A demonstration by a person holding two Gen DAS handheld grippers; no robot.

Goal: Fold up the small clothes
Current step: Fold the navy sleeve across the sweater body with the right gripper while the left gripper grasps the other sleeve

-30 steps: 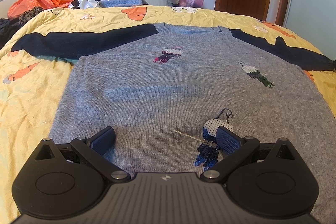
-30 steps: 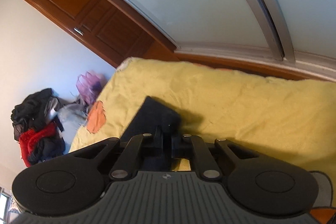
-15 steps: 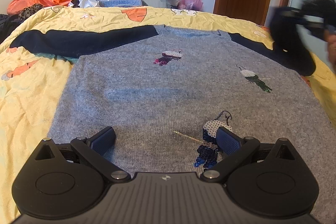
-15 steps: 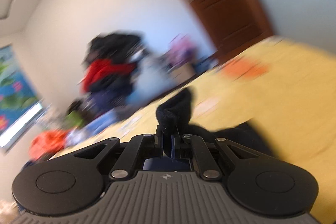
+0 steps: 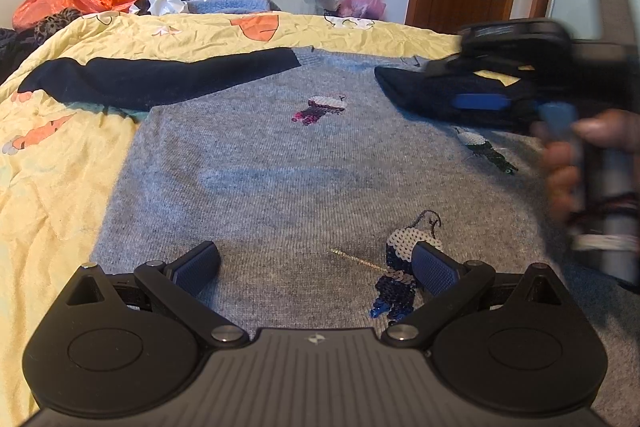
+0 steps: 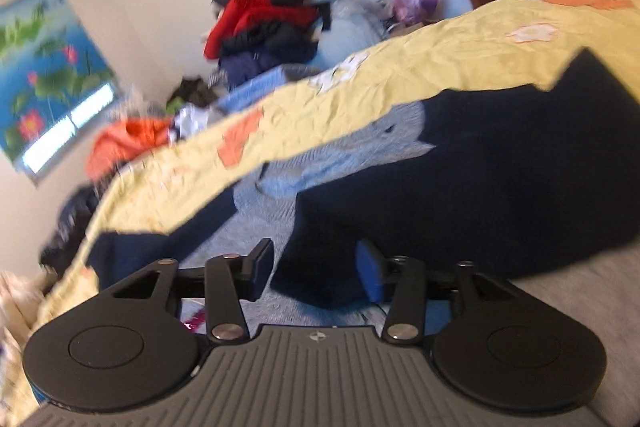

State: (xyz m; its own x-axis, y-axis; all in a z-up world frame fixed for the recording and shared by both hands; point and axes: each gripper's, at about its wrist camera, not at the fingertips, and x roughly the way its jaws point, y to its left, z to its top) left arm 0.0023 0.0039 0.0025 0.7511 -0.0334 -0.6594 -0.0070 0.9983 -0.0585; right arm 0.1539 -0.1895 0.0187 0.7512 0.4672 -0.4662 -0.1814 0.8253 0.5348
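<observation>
Navy sleeve (image 6: 460, 187) now folded across grey sweater (image 5: 280, 179), lying loose between just-opened right claw (image 6: 316, 273)

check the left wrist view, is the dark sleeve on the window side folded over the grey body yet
No, that navy sleeve lies stretched out flat over the yellow bedspread, away from the grey sweater body.

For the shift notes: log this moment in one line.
right gripper: open, jaws just opened, navy sleeve released over grey sweater | left gripper: open, above hem
</observation>
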